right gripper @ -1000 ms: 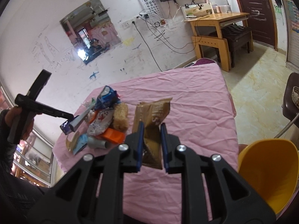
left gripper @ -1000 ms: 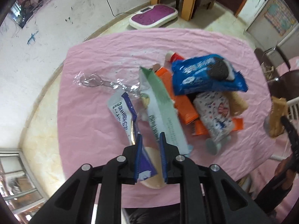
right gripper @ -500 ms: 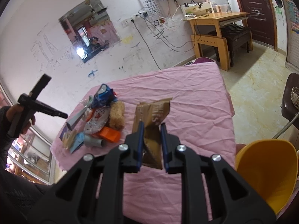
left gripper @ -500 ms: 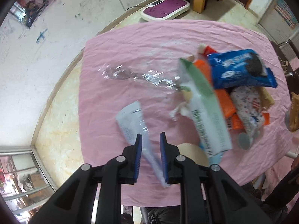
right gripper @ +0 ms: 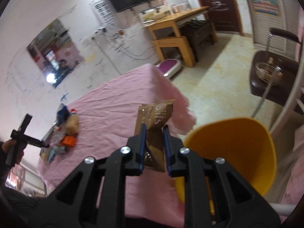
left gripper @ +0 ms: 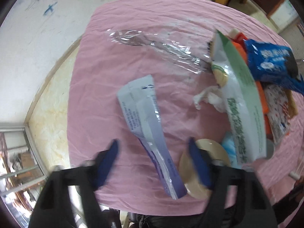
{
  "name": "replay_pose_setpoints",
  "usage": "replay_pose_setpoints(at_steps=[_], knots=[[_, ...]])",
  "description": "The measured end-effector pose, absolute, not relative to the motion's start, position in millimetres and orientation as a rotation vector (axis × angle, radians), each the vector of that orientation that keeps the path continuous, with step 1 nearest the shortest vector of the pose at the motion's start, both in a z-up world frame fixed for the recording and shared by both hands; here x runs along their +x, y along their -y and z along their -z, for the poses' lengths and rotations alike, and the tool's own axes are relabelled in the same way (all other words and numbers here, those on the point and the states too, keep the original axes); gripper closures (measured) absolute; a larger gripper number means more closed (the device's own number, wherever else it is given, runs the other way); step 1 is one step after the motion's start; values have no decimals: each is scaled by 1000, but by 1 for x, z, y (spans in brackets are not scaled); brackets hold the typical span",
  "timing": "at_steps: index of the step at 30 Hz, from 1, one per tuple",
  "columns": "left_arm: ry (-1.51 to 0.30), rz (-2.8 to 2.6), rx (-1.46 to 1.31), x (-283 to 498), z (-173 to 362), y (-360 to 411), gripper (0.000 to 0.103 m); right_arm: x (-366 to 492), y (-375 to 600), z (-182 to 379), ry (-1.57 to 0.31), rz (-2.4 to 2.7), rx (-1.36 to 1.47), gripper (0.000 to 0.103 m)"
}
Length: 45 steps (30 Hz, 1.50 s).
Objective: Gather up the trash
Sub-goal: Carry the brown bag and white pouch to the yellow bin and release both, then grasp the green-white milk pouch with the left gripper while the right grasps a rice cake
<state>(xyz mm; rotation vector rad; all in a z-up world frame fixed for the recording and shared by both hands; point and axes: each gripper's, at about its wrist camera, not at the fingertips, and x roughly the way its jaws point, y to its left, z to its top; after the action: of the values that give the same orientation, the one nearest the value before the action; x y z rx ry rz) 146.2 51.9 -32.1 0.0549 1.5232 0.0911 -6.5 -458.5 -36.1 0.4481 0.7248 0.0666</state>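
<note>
In the left wrist view my left gripper (left gripper: 153, 152) is open wide over the pink tablecloth (left gripper: 106, 87). A white and purple sachet (left gripper: 150, 127) lies flat between its jaws, free of them. A pile of trash sits to the right: a green and white pouch (left gripper: 241, 102), a blue cookie bag (left gripper: 269, 60), a crumpled tissue (left gripper: 209, 96). In the right wrist view my right gripper (right gripper: 154, 138) is shut on a brown snack wrapper (right gripper: 155, 117), held above the table edge beside a yellow bin (right gripper: 231, 152).
A clear plastic wrapper (left gripper: 157, 45) lies at the table's far side. A beige tape roll (left gripper: 199, 171) sits near the front edge. A dark chair (right gripper: 273, 76) and a wooden desk (right gripper: 176, 26) stand on the floor beyond. The left gripper shows far left (right gripper: 20, 138).
My left gripper has opened and let go of the white and purple sachet, which now lies on the cloth. My right gripper has swung right with the brown wrapper, toward the yellow bin.
</note>
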Motion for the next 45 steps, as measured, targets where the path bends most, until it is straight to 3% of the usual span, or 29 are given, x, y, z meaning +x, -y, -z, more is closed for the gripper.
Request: replay_pose_setpoints(at_steps=[1, 3, 4, 9, 15, 17, 21, 26, 30, 33, 34, 35, 36, 37, 45], knots=[[-1526, -100, 40, 147, 34, -54, 65, -8, 464, 39, -727, -54, 455, 86], [-1510, -113, 22, 145, 35, -59, 79, -14, 477, 49, -737, -22, 476, 86], [-1503, -120, 27, 144, 36, -60, 94, -17, 482, 54, -742, -7, 485, 86], [-1436, -112, 43, 136, 27, -51, 96, -24, 496, 73, -771, 46, 497, 86], [-1253, 49, 37, 134, -42, -1, 96, -30, 514, 93, -812, 130, 486, 86], [-1204, 204, 92, 130, -59, 54, 96, -31, 517, 98, -821, 150, 481, 76], [-1187, 521, 215, 119, -56, 196, 96, -33, 527, 108, -824, 173, 507, 39], [-1248, 772, 333, 90, -11, 352, 96, -60, 546, 98, -761, 241, 545, 32], [-1350, 839, 385, 81, 44, 431, 95, -90, 562, 81, -685, 288, 571, 16], [-1398, 867, 439, 69, 75, 459, 88, -104, 570, 69, -637, 300, 582, 14], [-1403, 876, 450, 63, 83, 463, 78, -107, 572, 65, -622, 301, 584, 11], [-1404, 884, 447, 64, 86, 465, 59, -111, 573, 61, -606, 302, 586, 9], [-1412, 910, 418, 62, 91, 467, 46, -114, 574, 58, -592, 303, 588, 6], [-1422, 927, 394, 62, 91, 477, 25, -117, 575, 55, -574, 303, 594, 6], [-1321, 1048, 142, 74, 55, 421, 6, -134, 565, 22, -442, 316, 564, 6]])
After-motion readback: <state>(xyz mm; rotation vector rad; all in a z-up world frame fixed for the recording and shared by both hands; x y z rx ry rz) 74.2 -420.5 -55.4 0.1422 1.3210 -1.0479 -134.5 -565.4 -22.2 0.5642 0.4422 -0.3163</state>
